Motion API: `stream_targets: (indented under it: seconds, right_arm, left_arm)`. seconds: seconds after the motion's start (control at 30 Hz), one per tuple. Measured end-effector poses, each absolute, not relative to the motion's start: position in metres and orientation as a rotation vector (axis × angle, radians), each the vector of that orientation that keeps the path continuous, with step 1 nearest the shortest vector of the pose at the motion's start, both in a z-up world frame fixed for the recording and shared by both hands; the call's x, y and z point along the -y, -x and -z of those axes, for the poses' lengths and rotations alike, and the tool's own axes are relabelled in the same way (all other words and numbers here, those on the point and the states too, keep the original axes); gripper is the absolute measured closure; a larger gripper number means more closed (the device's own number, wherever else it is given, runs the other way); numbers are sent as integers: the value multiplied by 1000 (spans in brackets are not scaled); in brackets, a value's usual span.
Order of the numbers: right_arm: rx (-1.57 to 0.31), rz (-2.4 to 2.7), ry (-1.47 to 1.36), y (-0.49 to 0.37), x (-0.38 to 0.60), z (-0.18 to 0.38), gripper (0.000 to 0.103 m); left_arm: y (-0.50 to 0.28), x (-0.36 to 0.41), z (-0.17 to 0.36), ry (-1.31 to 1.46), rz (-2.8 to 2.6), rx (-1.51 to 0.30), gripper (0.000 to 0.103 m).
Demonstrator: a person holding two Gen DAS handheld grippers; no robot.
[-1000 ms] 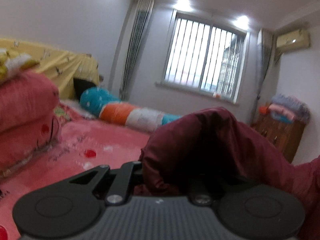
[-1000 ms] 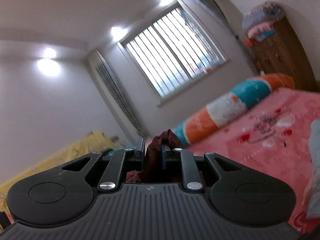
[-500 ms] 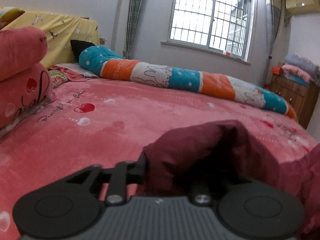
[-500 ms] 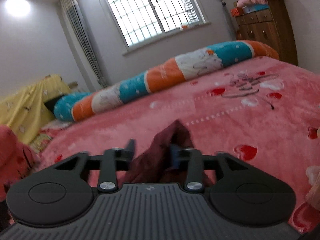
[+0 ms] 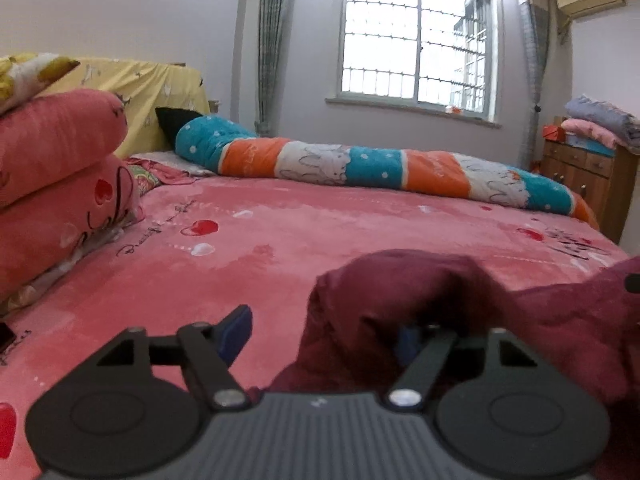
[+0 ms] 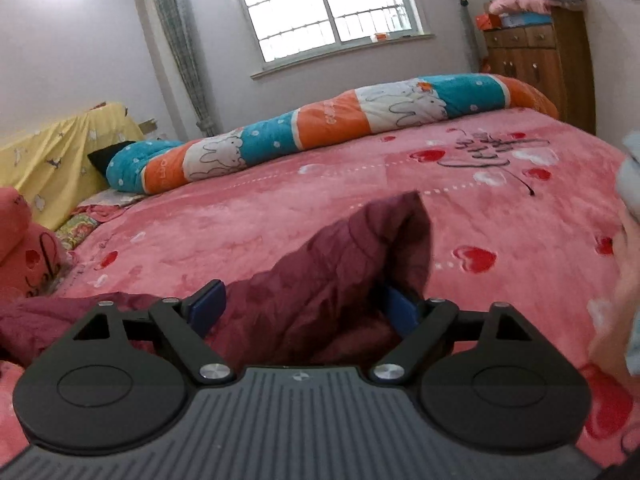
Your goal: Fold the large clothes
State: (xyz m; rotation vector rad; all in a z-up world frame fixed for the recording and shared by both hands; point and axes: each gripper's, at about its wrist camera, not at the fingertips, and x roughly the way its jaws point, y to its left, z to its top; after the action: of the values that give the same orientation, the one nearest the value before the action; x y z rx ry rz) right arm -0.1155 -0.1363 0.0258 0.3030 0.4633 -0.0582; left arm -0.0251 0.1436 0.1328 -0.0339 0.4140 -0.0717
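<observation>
Left wrist view is showing the left hand-held gripper (image 5: 324,330) low over the pink plush bed cover (image 5: 304,240), its jaws opening; the blue-padded finger (image 5: 236,330) at lower left is standing bare and clear of cloth, while the other finger is sitting buried under a hump of the dark maroon quilted garment (image 5: 420,292) at lower centre and right. Nothing is being pinched here, but the cloth is draping over that hidden finger, so my worry is that pulling back could drag the fold along and undo it. Open bed is stretching ahead to the long teal, orange and white striped bolster (image 5: 380,168) across the middle of the frame. Stacked pink pillows (image 5: 60,184) are crowding the left edge. A wooden dresser (image 5: 588,184) is standing at the far right, beyond the bed's edge.

Right wrist view is showing the right hand-held gripper (image 6: 304,306) with its jaws opening very wide, a raised peak of the maroon garment (image 6: 352,264) standing between the two blue pads. Whether the cloth is touching the pads I cannot tell, though it is not looking squeezed. The peak is propped up rather than lying flat, so it may slump either way once left alone, spoiling the crease. More of the garment is trailing off to the lower left. A blurred sleeve or cloth (image 6: 628,216) is intruding at the right edge, narrowing room there; centre and upper frame are offering free bed.
</observation>
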Motion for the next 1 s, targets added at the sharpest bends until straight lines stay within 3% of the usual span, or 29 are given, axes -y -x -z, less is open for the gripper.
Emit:
stream_targets:
  seconds: [0.33,0.7,1.0]
  right_arm:
    - [-488,76,-318,167,140,-40,0]
    - [-651,117,-158,158,131,33,0]
    - [-677,129,2,170,109,64,0]
  left_arm:
    - [107,-121,-136,0,214,-491,23]
    - [174,-106,-102,-39,276,-620,24]
    - [188,-98,-74,-36,213,-700,24]
